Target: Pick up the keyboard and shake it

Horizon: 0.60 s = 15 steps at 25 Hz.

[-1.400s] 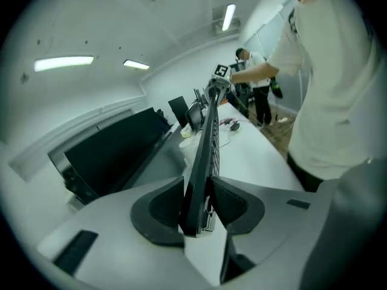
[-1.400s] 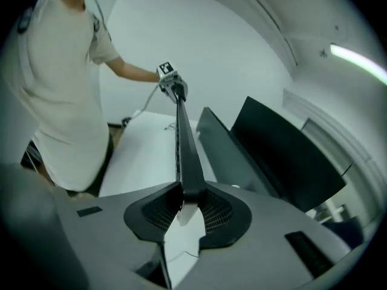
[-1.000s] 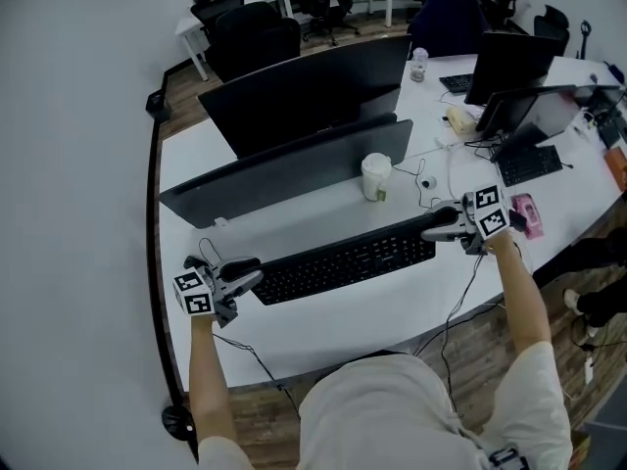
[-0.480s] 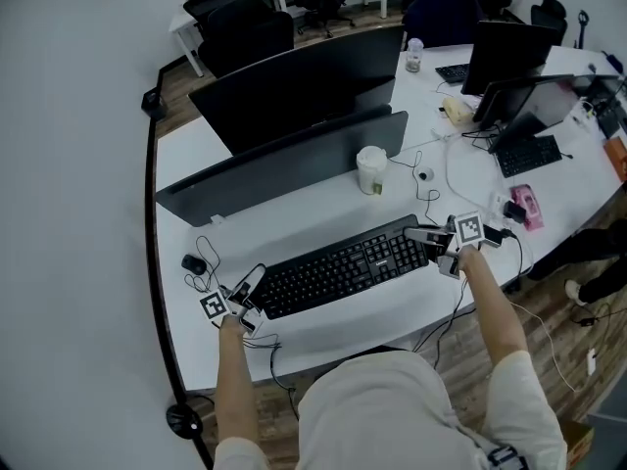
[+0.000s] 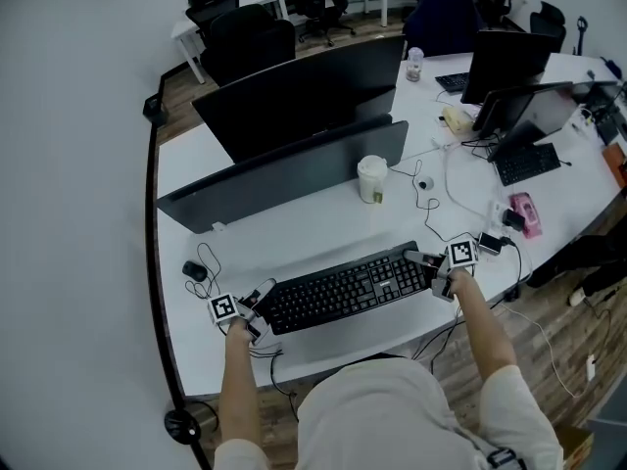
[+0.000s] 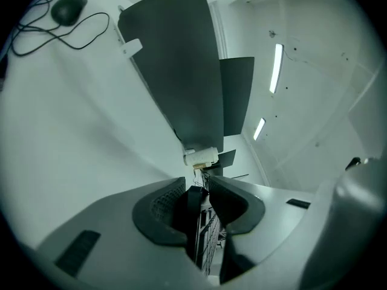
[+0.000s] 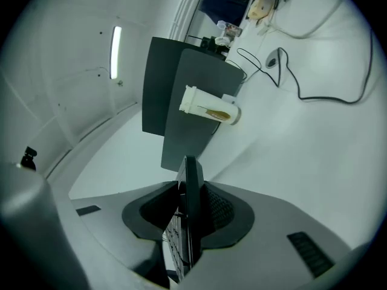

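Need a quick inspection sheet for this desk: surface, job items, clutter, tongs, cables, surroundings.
Surface: white desk, curved front edge.
Job's things: black keyboard, apparently down on the desk, one end in each tongs.
Clutter: paper cup, mouse, pink item, second keyboard.
Tongs: left tongs clamped on the keyboard's left end; right tongs jaws have just been opening, keyboard's right end between them.
Cables: mouse cable looped near the left tongs; thin black cable behind the keyboard.
Surroundings: dark monitors, office chairs, wood floor.

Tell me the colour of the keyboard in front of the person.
The keyboard is black; the head view shows it best.
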Motion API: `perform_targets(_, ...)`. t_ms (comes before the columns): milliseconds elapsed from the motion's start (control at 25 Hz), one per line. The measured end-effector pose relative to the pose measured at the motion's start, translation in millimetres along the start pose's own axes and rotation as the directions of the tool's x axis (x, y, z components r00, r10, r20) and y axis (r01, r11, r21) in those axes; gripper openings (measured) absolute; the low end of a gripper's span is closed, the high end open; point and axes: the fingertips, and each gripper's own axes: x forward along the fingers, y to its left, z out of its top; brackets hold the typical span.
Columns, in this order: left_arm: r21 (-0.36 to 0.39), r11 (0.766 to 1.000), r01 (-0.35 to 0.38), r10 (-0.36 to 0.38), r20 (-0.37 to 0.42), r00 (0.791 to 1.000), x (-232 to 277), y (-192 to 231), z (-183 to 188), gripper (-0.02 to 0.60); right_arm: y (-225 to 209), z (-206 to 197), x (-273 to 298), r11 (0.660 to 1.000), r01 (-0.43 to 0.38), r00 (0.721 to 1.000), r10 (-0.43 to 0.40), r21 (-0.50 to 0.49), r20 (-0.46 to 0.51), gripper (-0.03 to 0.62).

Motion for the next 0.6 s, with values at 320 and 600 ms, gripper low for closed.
perform_targets(320,-0.027,0.999,-0.02,0.02,-0.004,1.0,-1.6,10.1,1.6,0.126,-6.0,-10.6,-1.7,0.999,0.027,1.0,-0.027,0.033,0.007,0.143)
perform_targets(600,-0.032,0.999,-0.017,0.017,0.009,1.0,-3.5,8.4,4.6,0.126,-3.6,-5.4,1.8,0.998,0.062,0.998,-0.062,0.016,-0.002,0.146)
